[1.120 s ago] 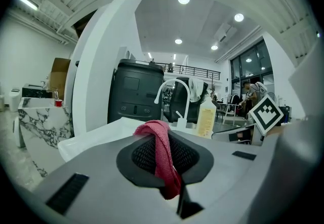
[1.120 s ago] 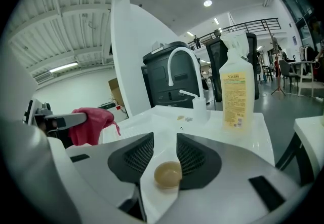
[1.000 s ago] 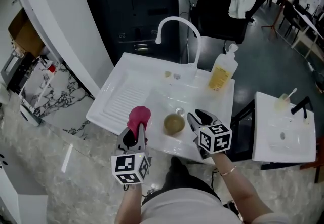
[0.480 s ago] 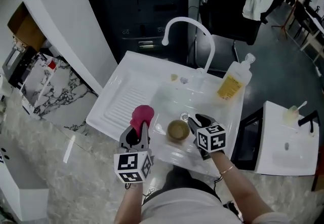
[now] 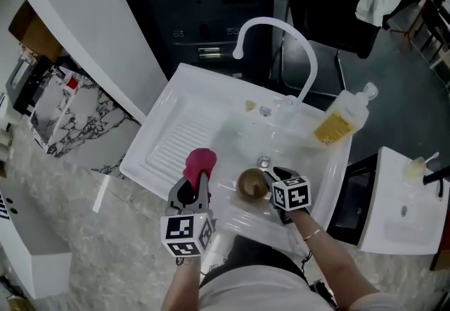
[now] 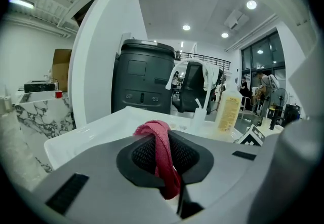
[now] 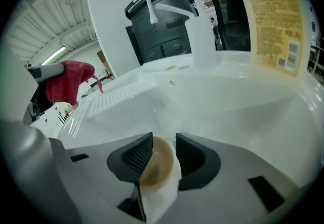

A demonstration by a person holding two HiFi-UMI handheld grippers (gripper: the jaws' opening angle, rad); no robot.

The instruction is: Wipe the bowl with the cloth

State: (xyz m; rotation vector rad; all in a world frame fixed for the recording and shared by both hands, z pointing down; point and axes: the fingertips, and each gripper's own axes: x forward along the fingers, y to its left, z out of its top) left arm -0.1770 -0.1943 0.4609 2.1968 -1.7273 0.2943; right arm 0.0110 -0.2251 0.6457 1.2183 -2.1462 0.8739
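Left tongs (image 6: 163, 153): clamped together on the cloth (image 5: 200, 162), a red fold pinched between the pads and bunching out past the tips. In the head view the cloth sits just left of centre, low in the frame, over the near edge of the white sink (image 5: 163, 135).

Right tongs (image 7: 163, 154): jaws opening, with the bowl (image 7: 158, 170) between them. A sliver of white shows between the bowl and the right-hand pad; the left-hand pad lies at the rim. The bowl is brownish inside and sits low in the basin, at lower centre of the head view, just right of the cloth.

Faucet (image 5: 281, 24) arches over the basin at upper centre. Yellow-labelled bottle (image 5: 340, 123) stands on the sink's right rim. Marble surface (image 5: 63, 232) at lower left.
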